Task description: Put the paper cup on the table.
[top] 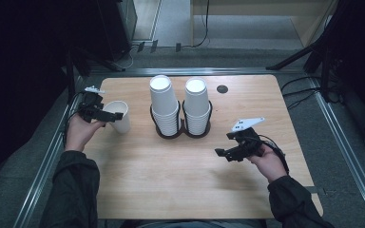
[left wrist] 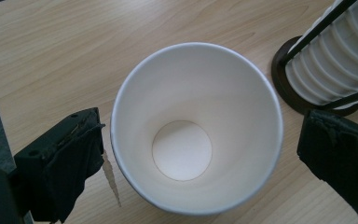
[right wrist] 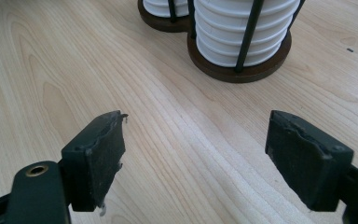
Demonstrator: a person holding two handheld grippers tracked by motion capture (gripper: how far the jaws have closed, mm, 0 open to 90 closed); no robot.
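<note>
The left gripper (top: 105, 114) hangs over a single white paper cup (left wrist: 196, 126) standing upright on the light wooden table (top: 161, 166). Its jaws are spread wide with the cup's rim between them, both pads clear of the rim. The right gripper (right wrist: 196, 158) has its jaws spread over bare wood with nothing between them. Beyond its fingertips stand two stacks of paper cups (top: 178, 107) in a dark wire holder (right wrist: 237, 70). Around the table lie grey floor (top: 342, 156) and dark cables (top: 299, 90).

Matt paper cup (left wrist: 196, 126), wood-grain table (left wrist: 51, 51)
</note>
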